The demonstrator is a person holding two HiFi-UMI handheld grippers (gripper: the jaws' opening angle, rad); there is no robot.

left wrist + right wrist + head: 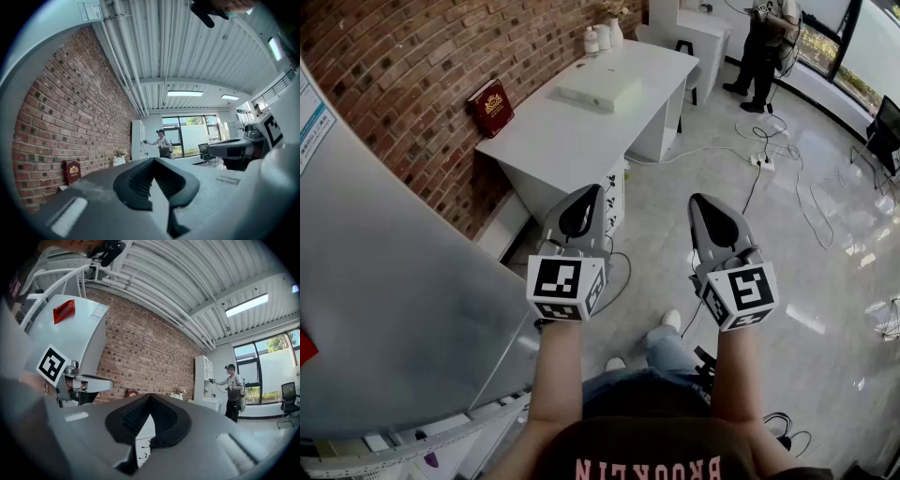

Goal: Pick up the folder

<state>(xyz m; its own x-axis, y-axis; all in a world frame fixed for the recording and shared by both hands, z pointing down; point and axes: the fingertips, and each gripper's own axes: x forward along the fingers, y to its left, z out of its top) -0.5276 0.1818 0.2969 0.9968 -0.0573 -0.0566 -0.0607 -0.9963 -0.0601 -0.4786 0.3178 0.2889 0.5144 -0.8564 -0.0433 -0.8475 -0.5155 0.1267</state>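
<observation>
A flat white folder-like case (598, 91) lies on the white desk (546, 142) far ahead. A dark red book with a gold crest (490, 107) leans on the brick wall at the desk's left; it also shows in the left gripper view (71, 172) and small in the right gripper view (132, 393). My left gripper (589, 194) and right gripper (701, 199) are held level side by side over the floor, well short of the desk. Both are shut with nothing between the jaws, as their own views show: left gripper (152, 161), right gripper (150, 397).
A large grey curved panel (384, 281) fills the left side. White bottles and a vase (602, 36) stand at the desk's far end. Cables and a power strip (761, 161) lie on the glossy floor. A person (769, 37) stands by a white cabinet at the back.
</observation>
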